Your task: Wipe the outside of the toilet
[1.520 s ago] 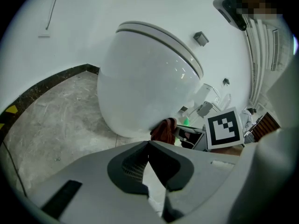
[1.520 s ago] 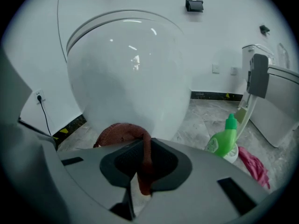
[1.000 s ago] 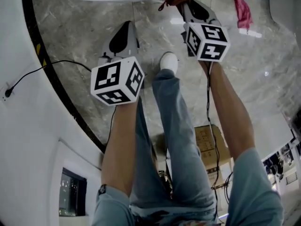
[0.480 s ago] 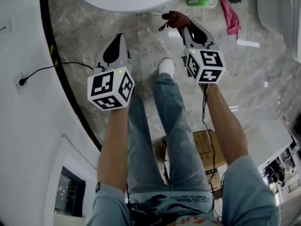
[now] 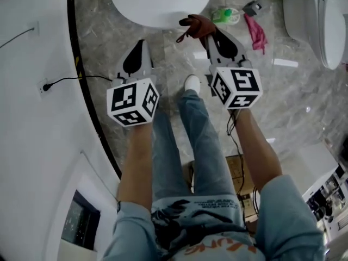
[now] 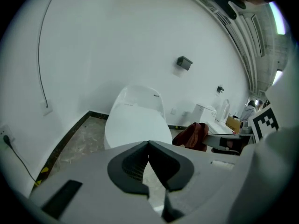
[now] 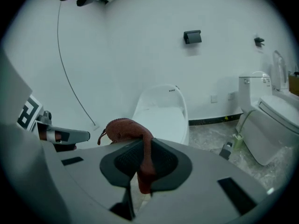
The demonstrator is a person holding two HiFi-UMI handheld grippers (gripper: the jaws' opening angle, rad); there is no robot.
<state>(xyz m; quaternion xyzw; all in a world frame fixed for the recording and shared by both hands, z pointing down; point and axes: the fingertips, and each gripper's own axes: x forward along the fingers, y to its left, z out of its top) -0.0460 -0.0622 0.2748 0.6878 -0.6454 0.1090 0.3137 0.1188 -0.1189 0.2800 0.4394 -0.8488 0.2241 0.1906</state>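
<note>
A white toilet [image 5: 162, 3] with its lid down stands just ahead of both grippers, seen too in the left gripper view [image 6: 135, 122] and the right gripper view [image 7: 161, 113]. My right gripper [image 5: 210, 35] is shut on a dark red cloth [image 5: 197, 25], which bunches over the jaws and hangs between them [image 7: 127, 129]. The cloth hovers near the bowl's front right edge, apart from it. My left gripper [image 5: 139, 43] is shut with nothing in it [image 6: 148, 146], held over the floor short of the bowl's front left.
A second toilet [image 5: 321, 20] stands at the right. Between the two lie a green bottle [image 5: 225, 16], a pink cloth [image 5: 255, 31] and a small dark object [image 5: 251, 7]. A black cable [image 5: 70, 80] runs along the white wall at the left. My leg and shoe [image 5: 192, 83] are between the grippers.
The head view has tilted forward: more of the toilet shows and the second toilet has come into view at the right. Both grippers stay shut, the right one still on the cloth.
</note>
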